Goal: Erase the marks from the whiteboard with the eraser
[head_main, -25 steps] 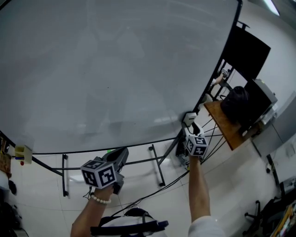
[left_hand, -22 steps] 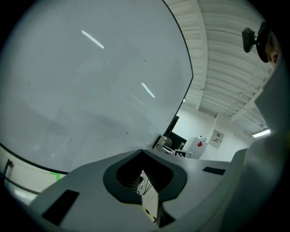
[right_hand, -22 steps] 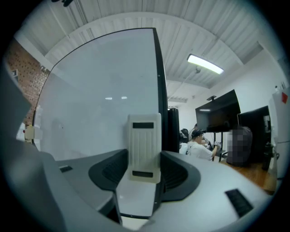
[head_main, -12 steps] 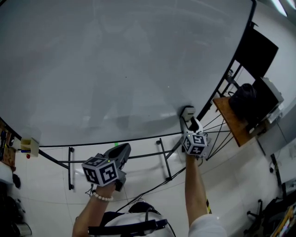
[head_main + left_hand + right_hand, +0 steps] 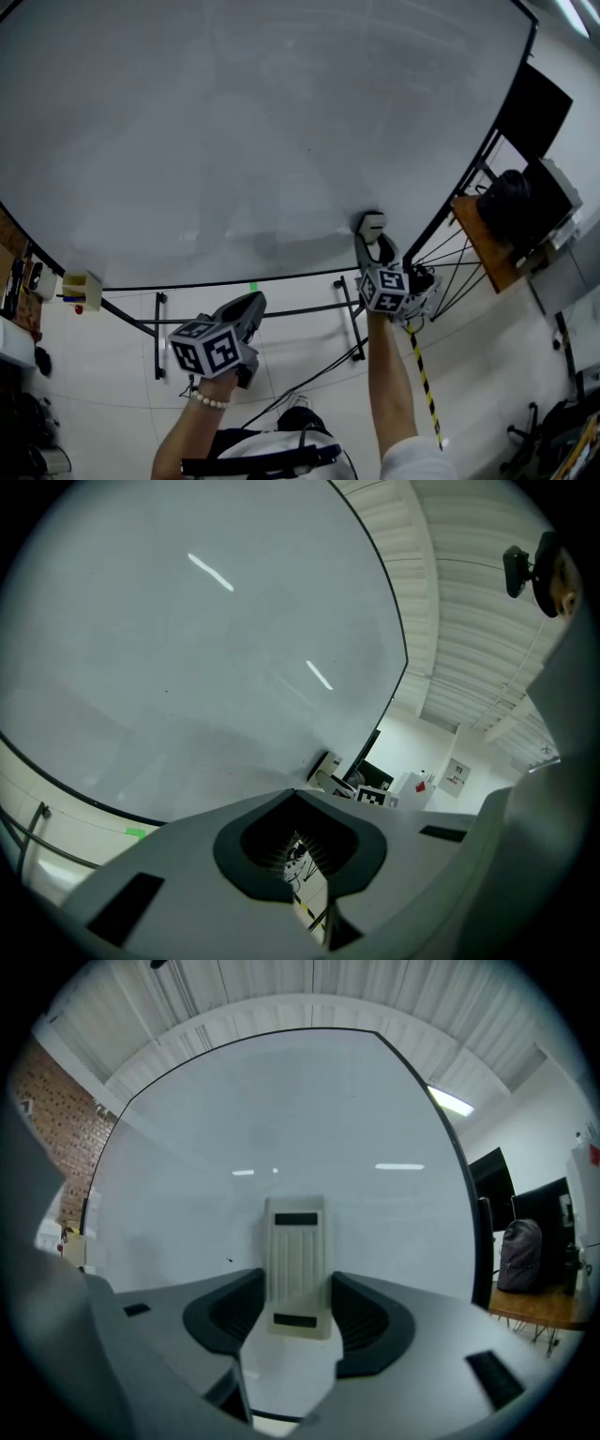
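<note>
While upright, eraser (image 5: 299, 1267) (between right tongs (image 5: 299, 1311))

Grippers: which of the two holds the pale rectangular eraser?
The right gripper: its jaws clamp the pale ribbed eraser at the large whiteboard. The left gripper hangs below the board, jaws together, empty.

Grey left gripper (image 5: 247, 307) and right gripper (image 5: 373, 240) bear black-and-white square markers; pale bead bracelet (image 5: 208, 402) lower left, white sleeve (image 5: 411, 461) lower right.
</note>
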Tool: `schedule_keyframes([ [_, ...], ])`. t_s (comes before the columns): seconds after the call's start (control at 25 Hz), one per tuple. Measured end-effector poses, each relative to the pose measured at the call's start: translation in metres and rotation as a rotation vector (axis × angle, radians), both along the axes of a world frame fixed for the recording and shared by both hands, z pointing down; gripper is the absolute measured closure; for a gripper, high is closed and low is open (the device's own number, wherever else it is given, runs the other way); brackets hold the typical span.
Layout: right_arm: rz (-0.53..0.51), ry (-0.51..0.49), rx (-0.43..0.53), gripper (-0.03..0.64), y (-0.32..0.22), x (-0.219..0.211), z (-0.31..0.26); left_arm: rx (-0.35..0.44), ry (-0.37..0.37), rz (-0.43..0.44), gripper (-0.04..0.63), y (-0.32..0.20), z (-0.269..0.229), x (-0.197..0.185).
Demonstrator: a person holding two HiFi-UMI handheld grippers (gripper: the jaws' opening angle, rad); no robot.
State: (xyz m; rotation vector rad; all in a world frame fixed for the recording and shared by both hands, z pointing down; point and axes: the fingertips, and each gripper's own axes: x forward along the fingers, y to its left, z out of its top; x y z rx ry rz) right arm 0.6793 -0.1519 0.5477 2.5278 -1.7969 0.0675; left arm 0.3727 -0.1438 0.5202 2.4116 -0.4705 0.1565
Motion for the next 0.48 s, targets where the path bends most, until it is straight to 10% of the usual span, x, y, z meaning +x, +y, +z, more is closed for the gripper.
schedule_keyframes([
  [0.48, -0.003, -0.016, 0.029, 0.364, -0.041, -0.098, -0.001, 0.007, 0.067, -0.041, 0.606, -0.016, -0.018, -0.086],
])
